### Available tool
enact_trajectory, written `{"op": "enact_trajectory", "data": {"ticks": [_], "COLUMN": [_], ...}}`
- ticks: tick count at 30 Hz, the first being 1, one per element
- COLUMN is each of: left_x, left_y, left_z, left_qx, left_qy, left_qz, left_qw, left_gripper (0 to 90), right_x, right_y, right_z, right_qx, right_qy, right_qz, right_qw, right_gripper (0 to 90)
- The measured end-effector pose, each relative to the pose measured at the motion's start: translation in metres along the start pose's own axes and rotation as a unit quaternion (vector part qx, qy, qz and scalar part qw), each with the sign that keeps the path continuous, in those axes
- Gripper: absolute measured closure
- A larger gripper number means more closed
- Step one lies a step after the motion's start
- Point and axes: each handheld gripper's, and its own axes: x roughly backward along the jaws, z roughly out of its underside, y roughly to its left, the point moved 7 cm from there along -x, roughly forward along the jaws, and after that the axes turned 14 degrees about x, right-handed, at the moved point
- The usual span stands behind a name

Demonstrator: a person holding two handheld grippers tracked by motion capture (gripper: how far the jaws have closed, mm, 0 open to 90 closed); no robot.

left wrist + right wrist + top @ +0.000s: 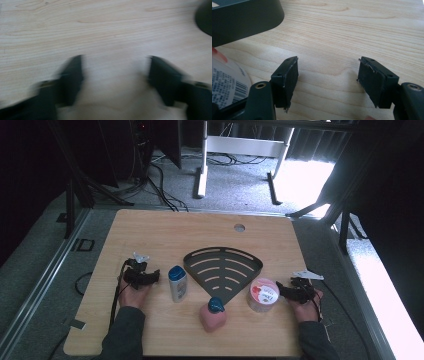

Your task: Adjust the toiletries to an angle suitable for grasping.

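Setup: light wood table (150,230), person's forearms enter from the near edge, one gripper per hand.

L gripper (156,276): at the table's left side, resting low over the wood, jaws pointing toward the white bottle w/ blue cap (177,283), which stands upright just beside the jaw tips. Contact btw tip and bottle: can't tell from high view. In the left gripper view the pic is motion-blurred; jaws stand apart w/ only bare wood btw them, nothing gripped. A dark edge shows at the top-right corner of that view, too blurred to ID.

R gripper (281,289): at the table's right side, jaws pointing at the round pink tub w/ white label (263,294). Tub sits upright just beside the jaw tips, near the right corner of the black fan-shaped slotted rack (223,266). In the right gripper view the jaws are wide apart, pads clear, bare wood btw them; tub's label w/ barcode (227,85) lies at lower left, outside the jaws, beside the left jaw. The rack's dark side wall (244,20) fills the upper left.

Other items: pink bottle w/ teal cap (213,314) lies near the table's front edge, just at the rack's pointed near tip, btw the two hands. Rack sits mid-table, flat. Small round hole (239,227) in the tabletop near the far edge.
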Motion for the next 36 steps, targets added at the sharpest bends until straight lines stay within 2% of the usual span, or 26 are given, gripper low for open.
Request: {"op": "enact_trajectory", "data": {"ticks": [2,3,5,6,7,8,11,14,17,18,20,22,32,35,36], "left_x": [0.001,0.001,0.002,0.003,0.004,0.005,0.008,0.01,0.015,0.017,0.021,0.023,0.034,0.039,0.041], "left_y": [-0.004,-0.005,-0.007,-0.011,-0.014,-0.017,-0.023,-0.031,-0.039,-0.042,-0.044,-0.045,-0.042,-0.043,-0.043], "left_z": [0.002,0.003,0.004,0.006,0.007,0.007,0.009,0.015,0.019,0.02,0.021,0.022,0.032,0.033,0.033], "left_qx": [-0.021,-0.026,-0.032,-0.043,-0.044,-0.045,-0.043,-0.053,-0.055,-0.054,-0.059,-0.057,-0.056,-0.049,-0.051], "left_qy": [-0.008,-0.011,-0.014,-0.011,-0.007,-0.004,0.004,0.024,0.031,0.029,0.029,0.03,0.021,0.018,0.016], "left_qz": [0.015,0.016,0.015,0.012,0.013,0.026,0.047,0.061,0.086,0.094,0.097,0.103,0.105,0.124,0.124], "left_qw": [0.9996,0.9995,0.9993,0.9989,0.9989,0.9986,0.998,0.9964,0.9943,0.9937,0.9931,0.9926,0.9927,0.9909,0.9909], "left_gripper": [61.3,67.3,73.7,80.2,83.1,85.1,86.2,83.8,82.2,84.5,89.5,89.9,89.8,89.4,89.5], "right_x": [0.0,0.0,0.0,0.0,0.0,0.0,0.0,0.0,0.0,0.0,0.0,0.0,0.0,0.0,0.0], "right_y": [0.0,0.0,0.001,0.001,0.001,0.001,0.001,0.001,0.002,0.002,0.002,0.002,0.002,0.002,0.002], "right_z": [0.0,0.0,0.0,0.0,0.0,0.0,0.0,0.0,0.0,0.0,0.0,0.0,-0.001,-0.001,-0.001], "right_qx": [0.0,-0.001,-0.001,0.0,0.0,0.001,0.001,0.002,0.003,0.003,0.003,0.003,0.004,0.006,0.006], "right_qy": [0.0,0.0,0.0,0.0,-0.001,-0.001,-0.001,-0.001,-0.001,-0.001,-0.001,-0.001,-0.002,-0.001,-0.001], "right_qz": [0.001,0.001,0.0,0.0,-0.002,-0.002,-0.003,-0.004,-0.004,-0.004,-0.005,-0.005,-0.005,-0.006,-0.006], "right_qw": [1.0,1.0,1.0,1.0,1.0,1.0,1.0,1.0,1.0,1.0,1.0,1.0,1.0,1.0,1.0], "right_gripper": [32.0,32.0,32.0,32.0,32.0,32.0,32.0,32.0,32.0,31.9,31.9,31.9,31.5,31.3,31.3]}}
